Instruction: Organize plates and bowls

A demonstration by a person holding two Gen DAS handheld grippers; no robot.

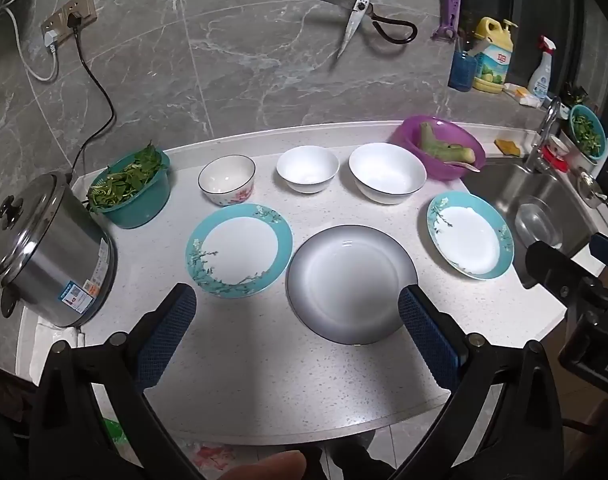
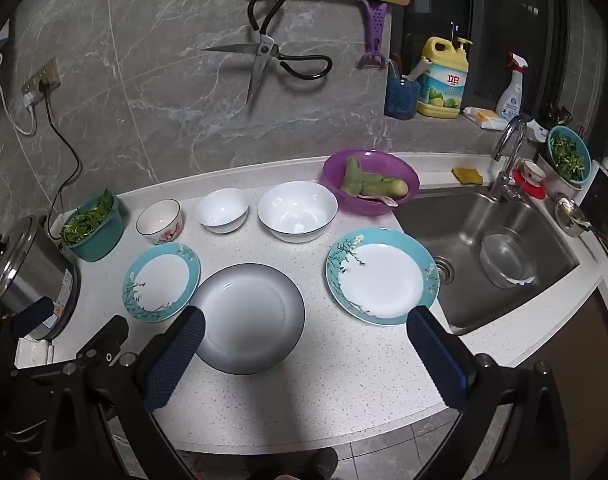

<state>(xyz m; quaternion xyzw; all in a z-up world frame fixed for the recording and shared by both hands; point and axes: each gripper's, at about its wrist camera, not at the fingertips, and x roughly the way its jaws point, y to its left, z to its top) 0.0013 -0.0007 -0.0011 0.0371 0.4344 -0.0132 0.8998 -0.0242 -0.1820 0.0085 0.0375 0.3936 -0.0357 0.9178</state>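
The white countertop [image 1: 232, 360] carries everything, laid out in two rows. In the near row are three plates. In the left wrist view, the grey plate [image 1: 352, 284] fills the lower centre, one teal-rimmed plate [image 1: 239, 250] touches or nearly touches it on the left, and the second teal-rimmed plate [image 1: 470, 234] sits well apart at the right, near the sink [image 1: 544, 200]. Behind them, in the middle band of the frame, stand three bowls: the large white bowl [image 1: 387, 173], the smaller white bowl [image 1: 307, 168], and the dark-rimmed bowl with a pink flower [image 1: 227, 179].

The move ahead likely turns on the grey plate: it lies straight ahead of and below both grippers, between them. The left gripper [image 1: 298, 312] has its right-hand pad over the plate's right edge in the picture; the right gripper [image 2: 306, 334] has its left-hand pad over the plate's left edge [image 2: 246, 318]. The right gripper is nearer the right teal plate [image 2: 382, 276], the left gripper nearer the left one. The plates are round, so no long axis matters.

Both grippers have their fingers spread fully, grasping nothing.

Writing: the yellow detergent bottle [image 2: 443, 78] at upper right bears red Chinese characters, seemingly "立白". The steel pot's [image 1: 52, 252] sticker is too small to read.
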